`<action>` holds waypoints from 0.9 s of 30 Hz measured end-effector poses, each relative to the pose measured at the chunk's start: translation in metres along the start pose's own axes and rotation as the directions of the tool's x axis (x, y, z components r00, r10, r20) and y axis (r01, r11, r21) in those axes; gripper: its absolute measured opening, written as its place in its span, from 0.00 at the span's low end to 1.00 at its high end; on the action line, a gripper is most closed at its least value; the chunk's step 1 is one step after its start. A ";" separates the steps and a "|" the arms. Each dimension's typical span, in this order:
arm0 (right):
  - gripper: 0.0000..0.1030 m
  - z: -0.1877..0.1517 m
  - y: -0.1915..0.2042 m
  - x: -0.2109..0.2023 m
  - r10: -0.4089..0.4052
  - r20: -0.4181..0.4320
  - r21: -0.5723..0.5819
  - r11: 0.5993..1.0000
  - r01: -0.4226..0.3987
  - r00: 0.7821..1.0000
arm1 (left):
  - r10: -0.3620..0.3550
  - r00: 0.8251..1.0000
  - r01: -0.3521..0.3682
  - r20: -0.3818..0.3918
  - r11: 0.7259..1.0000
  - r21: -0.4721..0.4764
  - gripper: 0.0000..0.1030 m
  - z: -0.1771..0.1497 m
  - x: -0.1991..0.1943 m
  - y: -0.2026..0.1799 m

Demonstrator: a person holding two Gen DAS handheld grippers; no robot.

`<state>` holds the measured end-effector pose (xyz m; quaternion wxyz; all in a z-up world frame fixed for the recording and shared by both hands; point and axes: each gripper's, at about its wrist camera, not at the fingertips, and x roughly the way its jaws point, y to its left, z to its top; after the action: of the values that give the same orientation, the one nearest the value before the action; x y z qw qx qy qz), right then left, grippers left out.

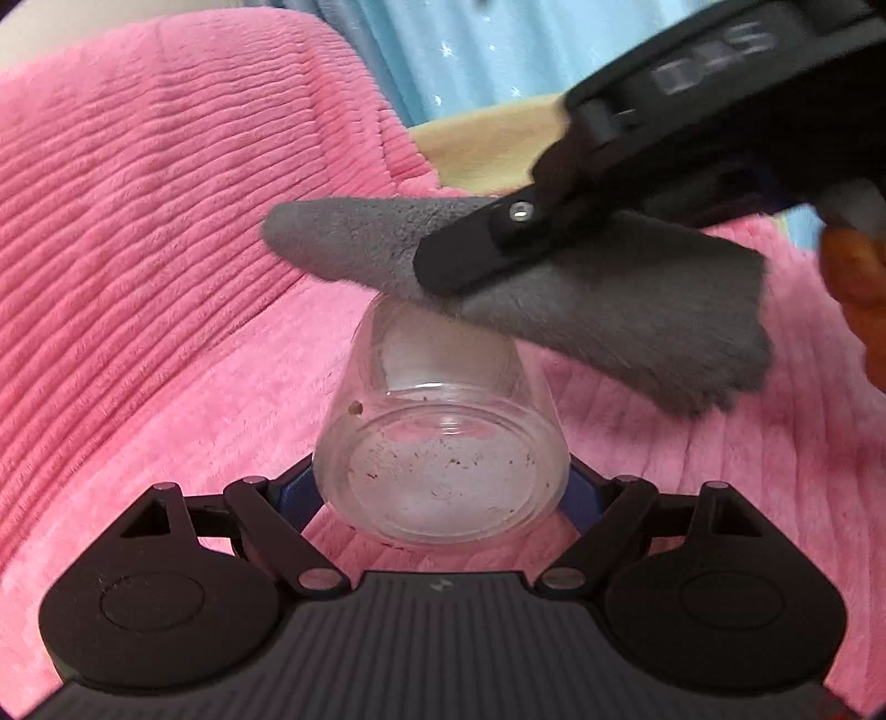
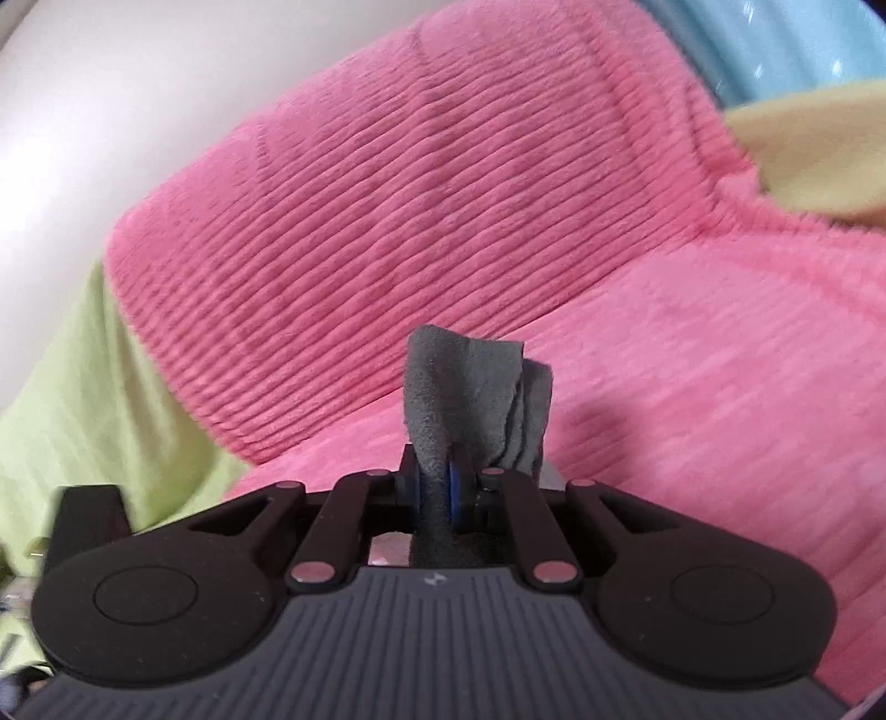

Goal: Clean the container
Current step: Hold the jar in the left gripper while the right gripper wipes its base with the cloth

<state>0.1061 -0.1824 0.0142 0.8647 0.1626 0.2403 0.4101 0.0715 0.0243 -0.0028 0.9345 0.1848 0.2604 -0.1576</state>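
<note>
A clear glass jar point(image 1: 440, 443) with dark specks on its base is clamped between the blue pads of my left gripper point(image 1: 443, 487), base toward the camera and mouth pointing away. My right gripper point(image 1: 443, 277) reaches in from the upper right, shut on a grey cloth point(image 1: 609, 310). The cloth lies over the far end of the jar. In the right wrist view the right gripper point(image 2: 440, 493) pinches the grey cloth point(image 2: 470, 399) between its blue pads, the folds standing up ahead of the fingers. The jar does not show there.
A pink ribbed blanket point(image 1: 166, 249) covers the surface and a raised cushion point(image 2: 415, 194) behind. A yellow cloth point(image 1: 487, 149), blue curtain point(image 1: 470, 50) and a green cloth point(image 2: 99, 387) lie around the edges. An orange-gloved hand point(image 1: 855, 288) is at the right.
</note>
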 end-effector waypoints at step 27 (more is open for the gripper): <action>0.06 0.004 -0.013 0.004 -0.036 0.038 0.058 0.998 0.034 0.999 | -0.089 0.996 0.091 0.023 0.989 -0.114 0.84 0.001 0.004 0.009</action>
<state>0.1186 -0.1873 0.0107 0.8713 0.1908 0.2380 0.3845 0.0792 0.0311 -0.0021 0.9377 0.1174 0.2687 -0.1862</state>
